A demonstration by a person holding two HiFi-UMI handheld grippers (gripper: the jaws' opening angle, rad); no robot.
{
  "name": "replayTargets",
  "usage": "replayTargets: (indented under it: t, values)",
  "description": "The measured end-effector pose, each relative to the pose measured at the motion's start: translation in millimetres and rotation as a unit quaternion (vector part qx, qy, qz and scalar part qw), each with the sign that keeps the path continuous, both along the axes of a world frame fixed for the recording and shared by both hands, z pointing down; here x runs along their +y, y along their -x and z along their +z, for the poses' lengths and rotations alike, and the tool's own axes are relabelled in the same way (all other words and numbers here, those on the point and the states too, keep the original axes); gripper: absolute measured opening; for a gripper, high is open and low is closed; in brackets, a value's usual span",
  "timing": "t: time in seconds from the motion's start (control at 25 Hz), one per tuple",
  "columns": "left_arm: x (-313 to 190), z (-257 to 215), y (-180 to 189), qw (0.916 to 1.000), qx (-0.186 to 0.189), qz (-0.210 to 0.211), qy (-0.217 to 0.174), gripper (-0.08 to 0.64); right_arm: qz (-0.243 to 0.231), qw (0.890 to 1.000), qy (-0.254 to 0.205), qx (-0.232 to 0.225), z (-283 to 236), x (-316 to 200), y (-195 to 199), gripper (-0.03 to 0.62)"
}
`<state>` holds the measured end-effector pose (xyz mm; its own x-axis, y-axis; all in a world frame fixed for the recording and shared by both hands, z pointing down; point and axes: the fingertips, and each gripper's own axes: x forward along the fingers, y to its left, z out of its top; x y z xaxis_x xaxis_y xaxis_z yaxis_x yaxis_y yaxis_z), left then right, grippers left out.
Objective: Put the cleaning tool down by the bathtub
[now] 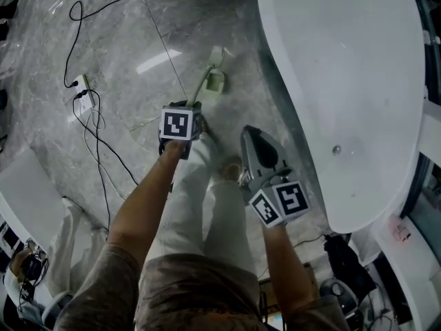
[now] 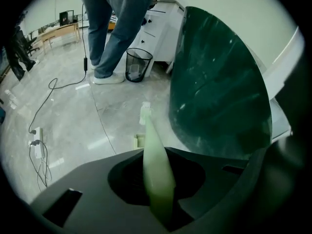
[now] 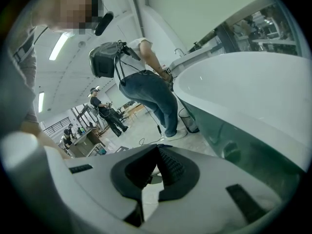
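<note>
Left tongs [image 2: 158, 182] are clamped on the thick end of the cleaning tool [image 2: 155, 165], a pale green handle that runs out ahead of them and down to a whitish head. My right tongs [image 3: 157, 150] are closed on nothing and parked off to the right of the left ones, next to the bathtub [image 3: 253, 96]. Just left of the handle, a bit ahead of the left tongs, there's a small pale green block [image 2: 140, 140]. I honestly can't tell if it's part of the tool or just sitting on the floor [image 2: 73, 130]. The tub's dark outer wall [image 2: 219, 106] curves up right of the left tongs, so the tool is already at the tub but, I reckon, not resting on anything yet. What worries me: the handle looks slim and slick, so it could swivel in the grip, and if I let go while the head is off the floor it'll clatter on that glossy marble and skid away, or knock the tub wall. Farther ahead are a wire waste bin [image 2: 138, 65] and someone's legs in jeans [image 2: 112, 33]. As for writing: nothing readable, and the cubes on the tongs only carry black-and-white squares.
</note>
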<state>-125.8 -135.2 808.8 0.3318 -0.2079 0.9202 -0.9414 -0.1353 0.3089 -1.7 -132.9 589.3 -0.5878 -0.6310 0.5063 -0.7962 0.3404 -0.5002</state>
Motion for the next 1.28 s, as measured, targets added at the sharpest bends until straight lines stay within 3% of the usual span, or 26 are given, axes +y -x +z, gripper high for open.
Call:
replayTargets:
  t: [0.32,0.64,0.92,1.16,1.28]
  values:
    - [11,42,-7,0.9975,-0.015,0.01,0.068,0.066,0.01,1.0,0.008,-0.001,9,0,-2,0.0]
    - [26,64,-8,0.9893,-0.042,0.028,0.137,0.066,0.018,1.0,0.022,-0.004,20,3,-5,0.0]
    - [16,80,-28,0.9879,-0.031,0.036,0.148,0.064,0.023,0.999,0.027,-0.007,25,-1,-10,0.0]
    - [19,87,-22,0.98,-0.066,0.059,0.178,0.064,0.028,0.999,0.034,-0.009,31,-1,-15,0.0]
    - [20,95,-26,0.9791,-0.065,0.065,0.182,0.064,0.03,0.999,0.037,-0.01,34,1,-18,0.0]
